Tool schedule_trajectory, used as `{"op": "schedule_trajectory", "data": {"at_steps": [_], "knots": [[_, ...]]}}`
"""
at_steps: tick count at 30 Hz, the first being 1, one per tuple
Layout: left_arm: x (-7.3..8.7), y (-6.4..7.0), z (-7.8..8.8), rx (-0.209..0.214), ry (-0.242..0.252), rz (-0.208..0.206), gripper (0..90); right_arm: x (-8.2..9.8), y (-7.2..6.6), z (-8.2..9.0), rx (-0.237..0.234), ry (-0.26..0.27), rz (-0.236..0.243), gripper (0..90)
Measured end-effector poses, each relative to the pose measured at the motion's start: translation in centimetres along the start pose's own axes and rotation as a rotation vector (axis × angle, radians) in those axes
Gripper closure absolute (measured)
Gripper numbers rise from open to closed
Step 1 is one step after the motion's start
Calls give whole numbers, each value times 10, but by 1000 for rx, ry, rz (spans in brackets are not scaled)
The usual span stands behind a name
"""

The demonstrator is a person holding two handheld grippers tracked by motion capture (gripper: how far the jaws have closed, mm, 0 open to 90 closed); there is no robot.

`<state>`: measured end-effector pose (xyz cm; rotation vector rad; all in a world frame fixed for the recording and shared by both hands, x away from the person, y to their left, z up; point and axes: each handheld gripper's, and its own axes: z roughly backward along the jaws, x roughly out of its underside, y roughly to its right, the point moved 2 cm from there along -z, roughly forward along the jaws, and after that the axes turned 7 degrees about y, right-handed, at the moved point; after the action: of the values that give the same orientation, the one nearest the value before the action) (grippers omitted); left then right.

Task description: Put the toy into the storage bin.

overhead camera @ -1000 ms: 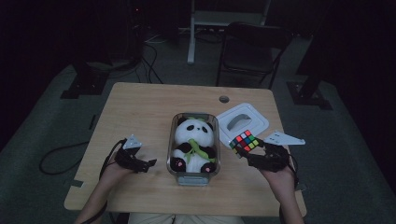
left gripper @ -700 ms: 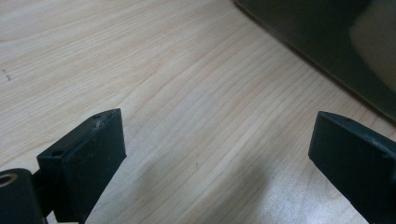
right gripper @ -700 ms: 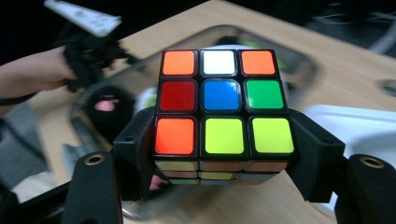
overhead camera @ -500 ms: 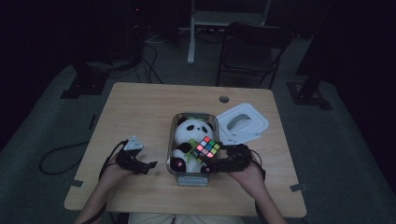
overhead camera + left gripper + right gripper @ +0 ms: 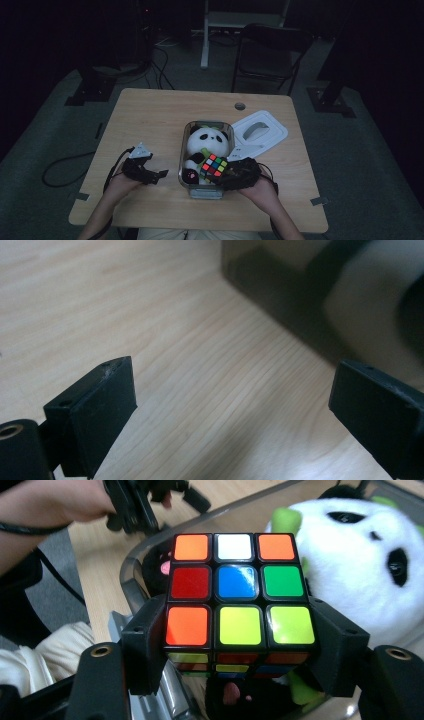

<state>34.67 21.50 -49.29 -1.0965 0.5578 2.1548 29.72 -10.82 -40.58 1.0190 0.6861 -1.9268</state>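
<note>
A scrambled puzzle cube (image 5: 214, 168) (image 5: 239, 590) sits clamped between the jaws of my right gripper (image 5: 222, 175) (image 5: 240, 645), held over the near end of a clear plastic container (image 5: 186, 141). In that container lies a plush panda (image 5: 210, 142) (image 5: 360, 570) on its back. My left gripper (image 5: 159, 175) (image 5: 230, 400) rests low over the bare wood just left of the container, jaws wide apart with nothing between them. The container wall (image 5: 280, 295) shows dark at the upper right of the left gripper view.
The container's white lid (image 5: 260, 133) lies on the wooden table (image 5: 150, 115) to the right of the container. A cable hole (image 5: 240, 106) sits near the far edge. A chair (image 5: 270, 55) stands beyond the table. Cables trail off the left side.
My right gripper has carried the cube leftward from the table's right side to above the container's near end, by the panda. The left gripper has stayed put.
</note>
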Motion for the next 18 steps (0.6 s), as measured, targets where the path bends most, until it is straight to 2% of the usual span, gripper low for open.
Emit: {"op": "schedule_trajectory", "data": {"at_steps": [2,3,4,6,8,12,15,18], "knots": [[-13,8,7,11,3,5,55,-1,1,-5,-13,-13,-1,340],[-17,11,9,16,-10,-12,56,-1,2,-8,-17,-19,0,340],[-17,11,9,16,-10,-12,56,-1,2,-8,-17,-19,0,340],[-31,24,15,36,-17,-25,57,0,4,-12,-35,-27,-10,340],[-39,31,20,56,0,-44,57,0,6,-13,-47,-27,-23,338],[-54,45,28,66,28,-80,57,0,6,-12,-53,-30,-9,337],[-65,53,35,78,54,-94,144,-1,5,-11,-48,-34,-7,335],[-73,62,39,89,66,-120,150,-3,3,-7,-54,-19,-1,312]]}}
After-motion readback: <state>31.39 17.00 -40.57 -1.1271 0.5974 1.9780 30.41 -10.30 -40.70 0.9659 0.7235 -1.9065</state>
